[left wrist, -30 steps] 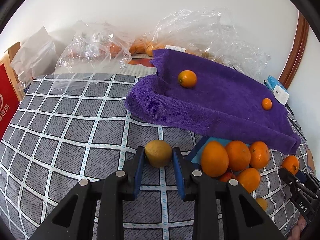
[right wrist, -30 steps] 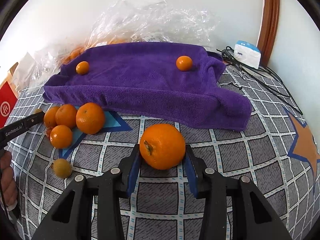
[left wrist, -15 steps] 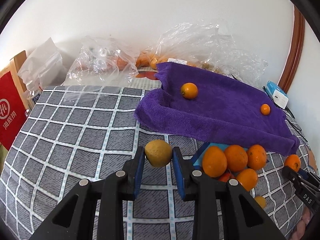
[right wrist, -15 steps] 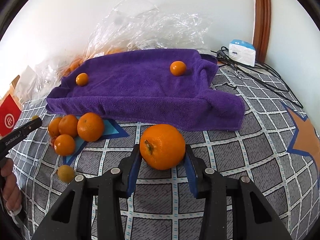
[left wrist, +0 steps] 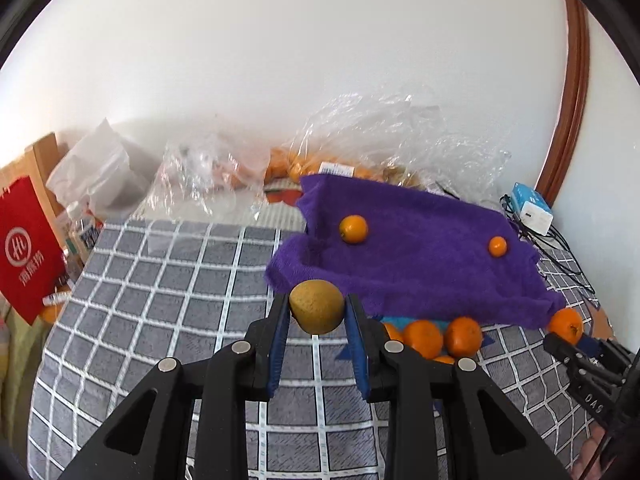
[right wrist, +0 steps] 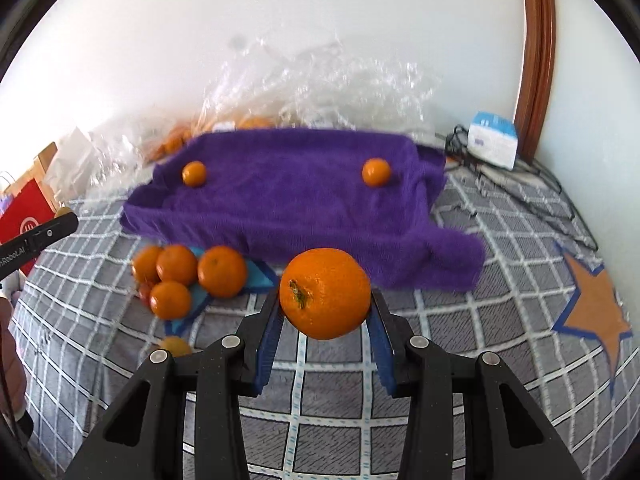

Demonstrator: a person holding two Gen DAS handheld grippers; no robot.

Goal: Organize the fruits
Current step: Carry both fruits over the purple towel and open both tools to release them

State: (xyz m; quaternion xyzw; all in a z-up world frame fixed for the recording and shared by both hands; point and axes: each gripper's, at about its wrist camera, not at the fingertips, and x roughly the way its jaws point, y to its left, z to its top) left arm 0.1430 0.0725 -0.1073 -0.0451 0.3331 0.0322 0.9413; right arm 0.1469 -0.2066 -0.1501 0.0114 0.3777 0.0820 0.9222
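Left hand-held gripper clamps small yellow-green fruit above checked bed cover. Right hand-held gripper clamps large orange, stem facing camera. Both fruits firm, round, likely roll-prone; hold across widest girth. Purple towel ahead.

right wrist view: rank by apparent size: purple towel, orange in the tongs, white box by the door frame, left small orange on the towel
1. purple towel
2. orange held in the right tongs; nearest the camera, so it looks inflated
3. white box
4. left small orange
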